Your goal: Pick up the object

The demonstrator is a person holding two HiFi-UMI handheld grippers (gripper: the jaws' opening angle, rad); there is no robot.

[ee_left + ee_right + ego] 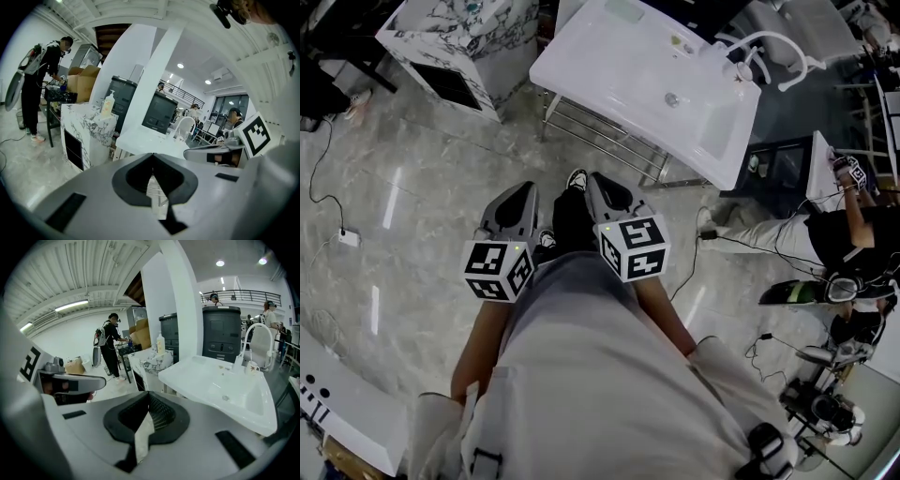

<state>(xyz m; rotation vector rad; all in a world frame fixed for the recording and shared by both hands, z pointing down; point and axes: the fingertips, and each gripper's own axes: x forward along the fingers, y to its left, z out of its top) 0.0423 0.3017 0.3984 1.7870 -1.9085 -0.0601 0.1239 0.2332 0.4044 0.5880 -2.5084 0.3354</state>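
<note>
A white sink unit point(619, 75) with a curved white faucet point(769, 47) stands ahead on a metal frame. A small cup point(252, 367) sits on the sink's point(206, 376) rim beside its faucet point(255, 341). My left gripper point(525, 190) and right gripper point(602, 180) are held side by side over the floor, short of the sink, each with its marker cube. In the left gripper view the left gripper point(152, 154) is shut, tips meeting, nothing between them. The right gripper point(149, 393) is likewise shut and empty. The sink point(145, 140) lies beyond the left jaws.
A marble-patterned cabinet point(459, 47) stands left of the sink, with a soap bottle point(108, 104) on top. One person point(40, 89) stands at a table behind it. Another person point(834, 234) is at the right among equipment. Cables point(323, 187) trail across the grey floor.
</note>
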